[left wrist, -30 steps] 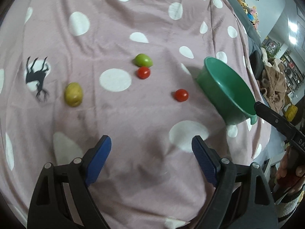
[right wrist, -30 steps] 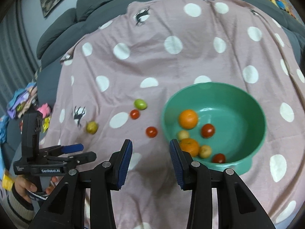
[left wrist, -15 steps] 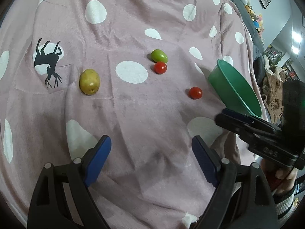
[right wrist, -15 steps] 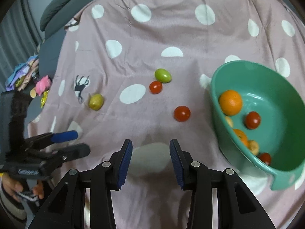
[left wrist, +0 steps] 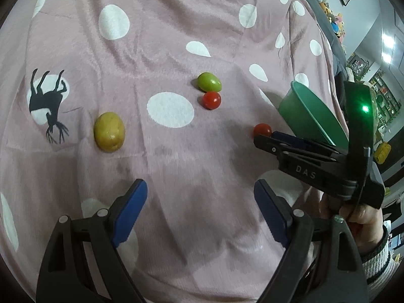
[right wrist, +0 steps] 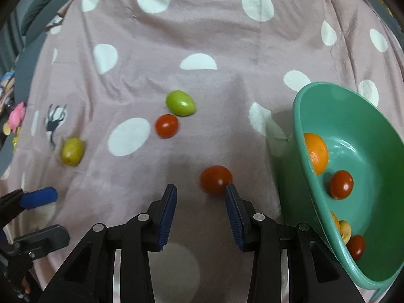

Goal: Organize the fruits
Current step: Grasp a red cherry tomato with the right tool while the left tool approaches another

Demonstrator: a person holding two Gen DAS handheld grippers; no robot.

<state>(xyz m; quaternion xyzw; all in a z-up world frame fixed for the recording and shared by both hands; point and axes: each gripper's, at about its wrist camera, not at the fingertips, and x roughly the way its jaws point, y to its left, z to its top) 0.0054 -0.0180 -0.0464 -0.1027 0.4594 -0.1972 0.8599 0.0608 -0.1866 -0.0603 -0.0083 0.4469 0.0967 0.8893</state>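
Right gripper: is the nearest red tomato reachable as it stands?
Probably yes. The right gripper is open, and the tomato lies just ahead, slightly right of centre, near the right jaw's tip. Nothing lies between them; the bowl sits clear to the right.

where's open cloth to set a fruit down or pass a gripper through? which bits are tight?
Free: the blanket beyond the green fruit, and the stretch between the yellow fruit and the left gripper. Tight: green fruit beside a red tomato; the right gripper at the near tomato beside the green bowl.
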